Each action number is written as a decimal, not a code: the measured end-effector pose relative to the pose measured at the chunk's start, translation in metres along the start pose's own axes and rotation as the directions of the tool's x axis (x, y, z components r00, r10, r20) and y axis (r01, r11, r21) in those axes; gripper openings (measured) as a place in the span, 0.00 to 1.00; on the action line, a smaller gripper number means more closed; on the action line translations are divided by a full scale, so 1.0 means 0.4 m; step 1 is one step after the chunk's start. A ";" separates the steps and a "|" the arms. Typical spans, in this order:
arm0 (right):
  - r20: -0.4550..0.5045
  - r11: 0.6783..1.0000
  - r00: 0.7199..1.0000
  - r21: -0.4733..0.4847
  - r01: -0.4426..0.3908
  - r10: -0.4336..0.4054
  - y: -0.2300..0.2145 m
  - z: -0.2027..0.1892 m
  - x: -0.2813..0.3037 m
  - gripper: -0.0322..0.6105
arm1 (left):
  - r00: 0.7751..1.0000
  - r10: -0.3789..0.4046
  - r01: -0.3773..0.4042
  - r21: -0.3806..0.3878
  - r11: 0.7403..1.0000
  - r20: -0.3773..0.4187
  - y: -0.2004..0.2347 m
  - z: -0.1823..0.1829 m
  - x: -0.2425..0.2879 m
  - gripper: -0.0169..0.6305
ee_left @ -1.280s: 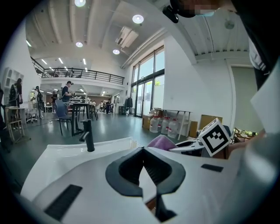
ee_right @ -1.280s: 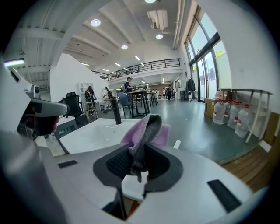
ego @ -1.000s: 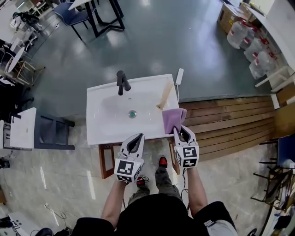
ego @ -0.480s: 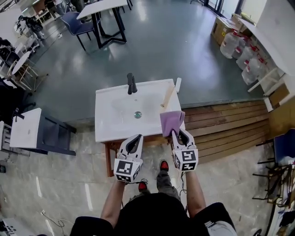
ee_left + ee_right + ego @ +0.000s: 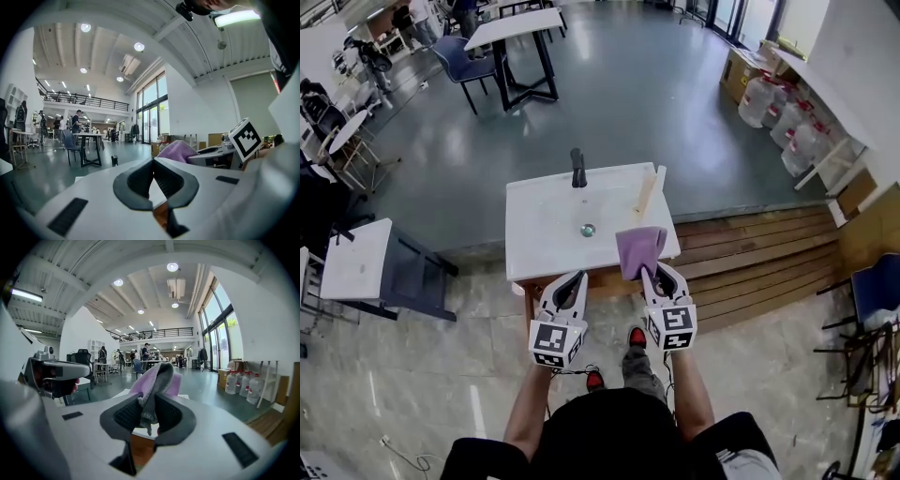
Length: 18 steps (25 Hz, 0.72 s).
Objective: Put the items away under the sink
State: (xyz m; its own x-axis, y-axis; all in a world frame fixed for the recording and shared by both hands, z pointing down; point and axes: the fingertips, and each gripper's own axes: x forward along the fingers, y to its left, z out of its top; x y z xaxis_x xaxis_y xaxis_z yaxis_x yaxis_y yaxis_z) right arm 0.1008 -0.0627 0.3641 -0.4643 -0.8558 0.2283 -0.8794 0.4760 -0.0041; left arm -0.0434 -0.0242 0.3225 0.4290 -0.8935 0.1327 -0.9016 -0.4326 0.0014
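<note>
both grippers have lifted and drawn back from the sink (image 5: 534, 239), the right gripper (image 5: 653, 272) with jaws clamped on the purple cloth (image 5: 639, 249) over the sink's front right corner, the left gripper (image 5: 572, 279) with jaws together and empty; carrying is in hand, and next the cloth likely needs lowering beneath the sink.

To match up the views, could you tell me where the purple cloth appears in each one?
Head view: purple cloth at centre, in the right gripper.
Left gripper view: cloth right of centre.
Right gripper view: cloth at centre, pinched between the jaws.
Shared landmark: white sink.
</note>
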 end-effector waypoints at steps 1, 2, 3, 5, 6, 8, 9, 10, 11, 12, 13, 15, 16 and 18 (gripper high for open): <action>0.005 1.000 1.000 -0.001 0.001 -0.001 0.012 0.005 -0.008 0.20 | 1.000 0.001 -0.001 0.001 1.000 0.003 0.004 0.002 -0.015 0.04; 0.009 1.000 1.000 -0.002 0.003 -0.003 0.023 0.008 -0.016 0.20 | 1.000 0.002 -0.002 0.001 1.000 0.007 0.008 0.004 -0.029 0.04; 0.013 1.000 1.000 -0.003 0.005 -0.005 0.034 0.011 -0.023 0.20 | 1.000 0.003 -0.003 0.002 1.000 0.010 0.011 0.005 -0.042 0.04; 0.017 1.000 1.000 -0.002 0.010 -0.010 0.057 0.012 -0.038 0.20 | 1.000 0.002 -0.002 0.002 1.000 0.015 0.016 0.003 -0.071 0.04; 0.018 1.000 1.000 0.000 0.013 -0.013 0.070 0.010 -0.046 0.20 | 1.000 0.000 0.000 0.002 1.000 0.016 0.019 0.000 -0.087 0.04; 0.019 1.000 1.000 0.004 0.017 -0.017 0.097 0.007 -0.061 0.20 | 1.000 -0.003 0.003 0.002 1.000 0.019 0.024 -0.005 -0.119 0.04; 0.019 1.000 1.000 0.005 0.019 -0.019 0.109 0.006 -0.069 0.20 | 1.000 -0.003 0.003 0.002 1.000 0.019 0.026 -0.006 -0.135 0.04; 0.018 1.000 1.000 0.006 0.019 -0.020 0.120 0.004 -0.077 0.20 | 1.000 -0.002 0.002 0.001 1.000 0.019 0.027 -0.008 -0.150 0.04; 0.017 1.000 1.000 0.006 0.020 -0.021 0.129 0.003 -0.085 0.20 | 1.000 -0.001 0.001 -0.001 1.000 0.019 0.027 -0.009 -0.162 0.04; 0.016 1.000 1.000 0.006 0.022 -0.022 0.136 0.001 -0.091 0.20 | 1.000 0.000 0.001 -0.003 1.000 0.021 0.027 -0.010 -0.171 0.04; 0.015 1.000 1.000 0.006 0.023 -0.023 0.143 -0.001 -0.096 0.20 | 1.000 -0.001 0.001 -0.005 1.000 0.024 0.026 -0.010 -0.178 0.04; 0.008 1.000 1.000 0.010 0.022 -0.022 0.161 -0.009 -0.101 0.20 | 1.000 -0.002 0.002 -0.007 1.000 0.024 0.029 -0.015 -0.194 0.04; 0.002 1.000 1.000 0.010 0.019 -0.019 0.173 -0.014 -0.103 0.20 | 1.000 -0.001 0.001 -0.010 1.000 0.022 0.032 -0.019 -0.205 0.04; -0.008 1.000 1.000 0.006 0.010 -0.009 0.192 -0.022 -0.105 0.20 | 1.000 0.006 -0.005 -0.020 1.000 0.017 0.041 -0.029 -0.224 0.04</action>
State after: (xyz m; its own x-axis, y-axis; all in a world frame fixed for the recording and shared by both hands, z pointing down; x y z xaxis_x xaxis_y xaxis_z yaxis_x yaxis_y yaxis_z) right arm 0.0535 0.0116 0.3627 -0.4550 -0.8585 0.2364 -0.8844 0.4666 -0.0081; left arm -0.0974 0.0501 0.3221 0.4246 -0.8980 0.1154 -0.9048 -0.4252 0.0206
